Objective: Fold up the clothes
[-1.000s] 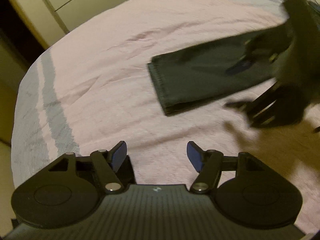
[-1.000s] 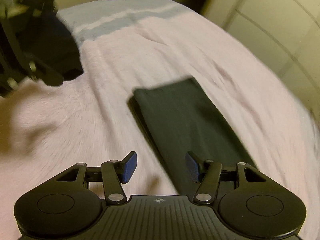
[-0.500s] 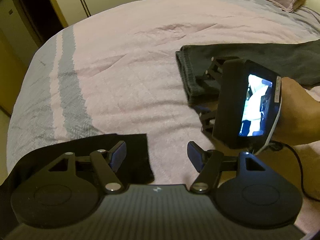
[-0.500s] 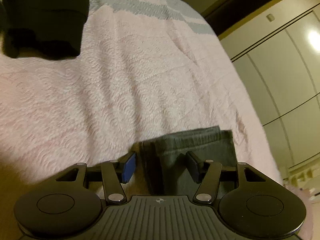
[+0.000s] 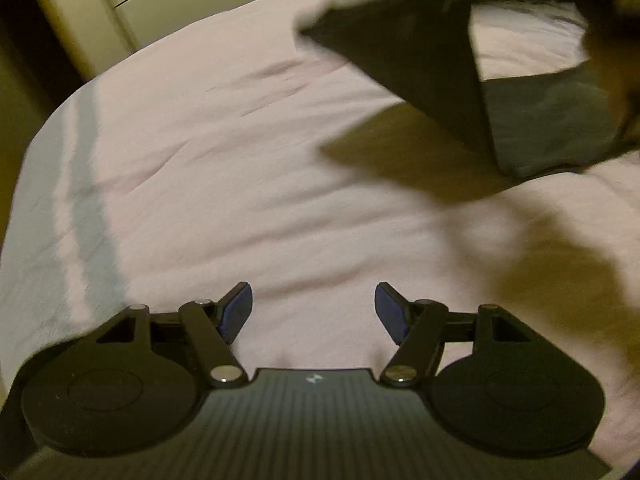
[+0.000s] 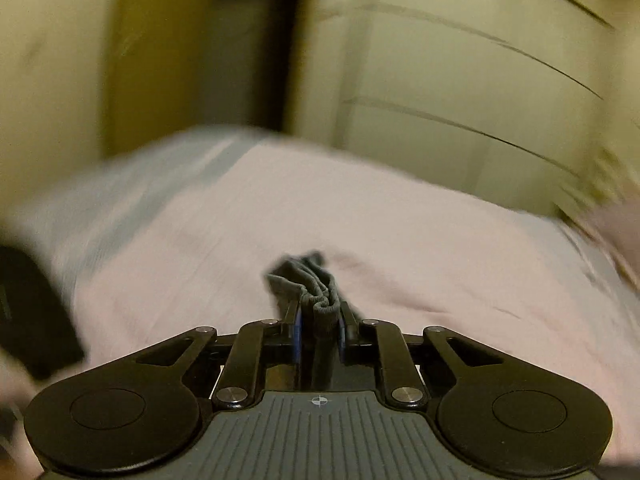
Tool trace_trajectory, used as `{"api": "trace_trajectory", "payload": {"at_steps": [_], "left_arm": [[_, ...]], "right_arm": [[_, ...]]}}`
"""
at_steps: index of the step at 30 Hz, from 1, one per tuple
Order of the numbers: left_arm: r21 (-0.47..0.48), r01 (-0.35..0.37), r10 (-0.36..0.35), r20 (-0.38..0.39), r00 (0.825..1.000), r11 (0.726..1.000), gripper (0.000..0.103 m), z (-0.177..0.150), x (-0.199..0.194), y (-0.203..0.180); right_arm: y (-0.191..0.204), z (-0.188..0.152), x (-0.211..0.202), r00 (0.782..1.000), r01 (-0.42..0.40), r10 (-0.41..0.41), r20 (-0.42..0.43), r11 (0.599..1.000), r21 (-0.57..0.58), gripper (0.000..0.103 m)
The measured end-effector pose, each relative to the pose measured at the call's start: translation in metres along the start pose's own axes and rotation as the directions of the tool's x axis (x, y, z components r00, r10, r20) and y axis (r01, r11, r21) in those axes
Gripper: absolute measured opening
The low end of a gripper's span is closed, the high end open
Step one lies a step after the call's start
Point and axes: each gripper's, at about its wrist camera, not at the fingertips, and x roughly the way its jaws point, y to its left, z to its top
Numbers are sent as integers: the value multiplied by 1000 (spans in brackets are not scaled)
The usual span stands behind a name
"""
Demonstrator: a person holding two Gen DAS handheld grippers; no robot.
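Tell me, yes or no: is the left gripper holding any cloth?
No: the left gripper has its fingers apart over the pink bedspread, with nothing between them.

garment blurred, cropped at right edge

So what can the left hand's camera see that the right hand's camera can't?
Only the left wrist view shows the left gripper, open with nothing between its blue pads, and the dark trousers lifted in a tent over the bed, throwing a shadow.

Only the right wrist view shows the right gripper, its jaws closing on the bunched grey hem, which the pads already pinch, plus the blurry cupboard doors filling the background.

Both show the pink bedspread and its grey-blue stripe.
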Motion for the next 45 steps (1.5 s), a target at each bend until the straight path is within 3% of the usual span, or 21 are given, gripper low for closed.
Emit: {"api": "trace_trajectory", "payload": {"at_steps": [3,6,9,12,13,17,21,23,25,27,29,31,35,36,37,38,39,40,43,45], "left_arm": [[77,55,-56,18,998,996,64,28,3,-43],[148,113,-120,43,992,983,64,55,2,-90],[215,169,-184,51,982,962,65,79,7,-138],[262,202,-216,26,976,944,65,97,19,-181],[276,212,-226,20,974,937,65,103,22,-193],[314,240,-251,-6,968,919,65,125,42,-227],[313,249,-251,-36,967,916,65,148,73,-240],[288,252,-251,-43,967,924,65,160,87,-240],[261,256,-251,-50,967,931,65,171,101,-240],[225,261,-253,-63,965,939,66,179,119,-237],[182,273,-259,-99,961,945,73,182,139,-234],[173,277,-254,-140,957,945,74,182,153,-236],[181,264,-236,-161,958,947,74,178,164,-242],[177,261,-233,-162,959,949,74,178,165,-242],[168,262,-236,-161,958,950,74,178,164,-241],[159,263,-238,-160,958,952,74,178,164,-241],[158,266,-243,-150,958,951,74,180,161,-240],[156,268,-247,-140,959,951,74,182,158,-240],[174,274,-263,-81,961,946,72,187,145,-243],[194,268,-257,-83,963,944,72,190,148,-247]], "right_arm": [[-84,-4,-61,991,95,-114,64,965,246,15],[-168,-35,-110,967,208,-253,35,860,466,15],[-243,-86,-129,942,300,-325,-80,714,633,16],[-303,-147,-115,919,394,-256,-300,576,716,18],[-316,-160,-113,910,414,-232,-343,554,722,26],[-331,-164,-127,917,397,-217,-336,597,697,31],[-335,-157,-132,922,382,-199,-331,598,705,34],[-340,-156,-129,930,362,-172,-326,597,716,42],[-350,-158,-119,940,326,-125,-317,603,728,58],[-362,-164,-99,942,299,-70,-328,615,730,59],[-372,-170,-82,926,303,-19,-376,628,716,59],[-379,-176,-69,909,295,45,-414,631,718,59],[-380,-174,-60,885,194,205,-418,654,731,59],[-380,-175,-59,879,183,226,-419,654,734,56],[-382,-177,-57,872,183,236,-428,653,734,37],[-386,-181,-56,867,186,254,-430,635,750,25],[-393,-186,-55,865,180,285,-412,591,787,18],[-399,-187,-56,868,175,302,-394,557,812,15],[-414,-166,-67,912,156,215,-350,609,778,13],[-425,-159,-73,930,164,168,-328,608,777,13]]}}
